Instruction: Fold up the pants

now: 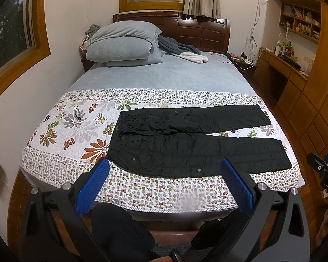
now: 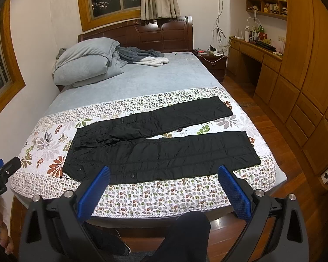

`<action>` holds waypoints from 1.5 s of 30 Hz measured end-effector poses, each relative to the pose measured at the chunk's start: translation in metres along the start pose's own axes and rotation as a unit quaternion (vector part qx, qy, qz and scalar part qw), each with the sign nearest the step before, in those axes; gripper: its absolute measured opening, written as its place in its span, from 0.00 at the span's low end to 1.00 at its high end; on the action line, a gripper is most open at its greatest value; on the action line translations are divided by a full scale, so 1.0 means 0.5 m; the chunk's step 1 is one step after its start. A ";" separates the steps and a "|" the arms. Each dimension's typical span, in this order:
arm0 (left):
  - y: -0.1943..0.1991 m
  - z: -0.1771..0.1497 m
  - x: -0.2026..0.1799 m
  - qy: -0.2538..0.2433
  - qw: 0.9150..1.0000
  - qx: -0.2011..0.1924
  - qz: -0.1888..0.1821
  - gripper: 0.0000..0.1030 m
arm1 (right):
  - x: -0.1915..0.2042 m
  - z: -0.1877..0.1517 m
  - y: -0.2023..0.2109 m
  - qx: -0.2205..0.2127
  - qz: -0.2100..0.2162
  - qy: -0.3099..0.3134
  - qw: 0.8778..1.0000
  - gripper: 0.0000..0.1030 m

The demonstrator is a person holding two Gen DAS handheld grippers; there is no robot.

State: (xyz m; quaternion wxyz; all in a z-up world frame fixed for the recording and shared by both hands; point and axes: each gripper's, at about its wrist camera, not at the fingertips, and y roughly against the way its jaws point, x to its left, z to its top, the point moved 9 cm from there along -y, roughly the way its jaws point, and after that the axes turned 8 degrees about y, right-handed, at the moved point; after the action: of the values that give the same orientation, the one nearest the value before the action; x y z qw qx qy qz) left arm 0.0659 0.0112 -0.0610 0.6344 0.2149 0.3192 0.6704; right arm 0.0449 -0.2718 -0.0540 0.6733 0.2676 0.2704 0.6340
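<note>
Your black pants (image 1: 192, 144) lie spread flat across the floral quilt (image 1: 61, 131) at the foot of the bed (image 1: 164, 74), waistband toward your left, both legs running out to the right with a narrow wedge of quilt showing between them. Nothing is folded yet.

Both tools hang short of the bed edge, gripping nothing: the left tool (image 1: 164, 174) has its blue pads spread wide, and the right tool (image 2: 164, 181) is spread the same way.

Expect the fabric to be light and limp, faintly quilted or padded by the look of its ribbed surface, though the fisheye view is too coarse to be sure. It looks slightly glossy, so it may slide on the pads and on itself. It will sag between two holds rather than keep a line.

Take the near leg at its outer edge: left tool at the near waistband corner (image 1: 112, 161), right tool at the near hem (image 2: 249, 161). Pinch both layers, lift low, and carry that edge over onto the far leg (image 2: 185, 113). Keep clear of the snap buttons (image 1: 199, 170).
</note>
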 end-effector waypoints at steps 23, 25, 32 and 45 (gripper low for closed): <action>0.005 -0.001 0.009 0.002 1.000 0.000 0.004 0.97 | 0.005 -0.010 -0.006 0.001 -0.002 0.001 1.000 0.97; 0.004 -0.003 0.007 0.002 1.000 0.000 0.004 0.97 | 0.003 -0.010 -0.006 0.001 -0.002 -0.001 1.000 0.97; -0.001 -0.006 0.000 0.000 1.000 0.001 0.006 0.97 | 0.001 -0.009 -0.006 0.002 -0.002 -0.001 1.000 0.97; -0.008 -0.005 0.001 0.000 1.000 0.003 0.008 0.97 | 0.003 -0.005 -0.012 0.004 0.001 0.003 1.000 0.97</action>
State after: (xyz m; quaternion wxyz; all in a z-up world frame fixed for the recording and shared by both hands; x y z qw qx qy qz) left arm 0.0669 0.0112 -0.0657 0.6287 0.2191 0.3191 0.6745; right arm 0.0474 -0.2705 -0.0597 0.6712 0.2683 0.2744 0.6342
